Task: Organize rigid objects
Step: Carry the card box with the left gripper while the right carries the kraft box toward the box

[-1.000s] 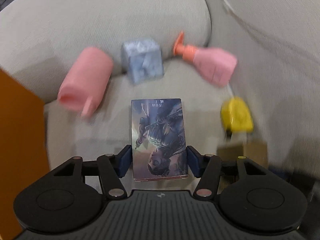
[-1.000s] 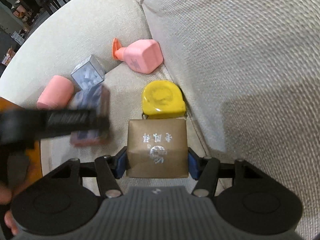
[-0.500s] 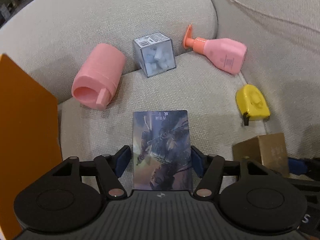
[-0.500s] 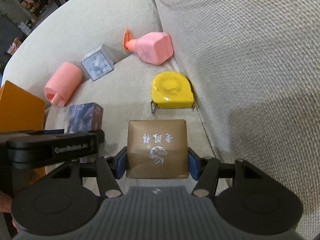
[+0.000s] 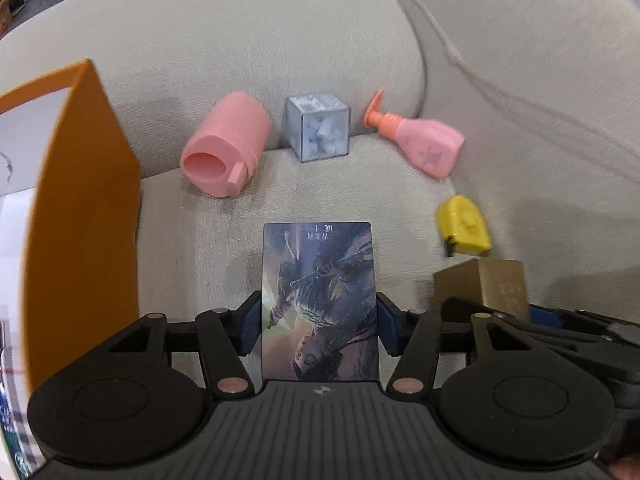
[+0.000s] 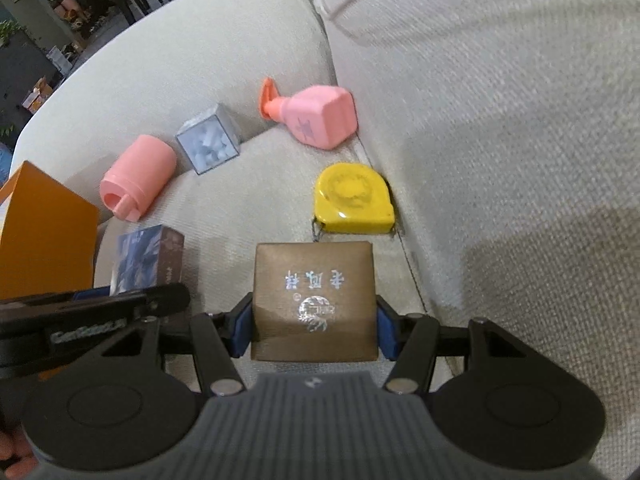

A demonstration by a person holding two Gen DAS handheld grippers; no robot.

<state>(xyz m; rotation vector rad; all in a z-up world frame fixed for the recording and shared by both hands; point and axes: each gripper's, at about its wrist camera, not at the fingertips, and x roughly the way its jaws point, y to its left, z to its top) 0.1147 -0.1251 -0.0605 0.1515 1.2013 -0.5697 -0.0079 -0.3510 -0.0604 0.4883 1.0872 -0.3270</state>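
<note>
My left gripper (image 5: 318, 322) is shut on a blue illustrated card box (image 5: 319, 300), held above the beige sofa seat (image 5: 320, 192). My right gripper (image 6: 314, 326) is shut on a brown box (image 6: 314, 300) with silver lettering. The brown box also shows at the right of the left wrist view (image 5: 492, 286), and the card box at the left of the right wrist view (image 6: 148, 258). On the seat lie a pink cup (image 5: 226, 148) on its side, a clear cube box (image 5: 318, 128), a pink pump bottle (image 5: 424, 144) and a yellow tape measure (image 5: 464, 226).
An orange box (image 5: 84, 208) with a white inside stands at the left, beside the left gripper; it also shows in the right wrist view (image 6: 44, 236). The sofa arm (image 5: 200, 32) rises behind the objects and the sofa back (image 6: 500, 120) rises on the right.
Both grippers have pulled back and up from the seat, each still holding its box. The objects on the seat look farther away and more of the orange box shows at the left.
</note>
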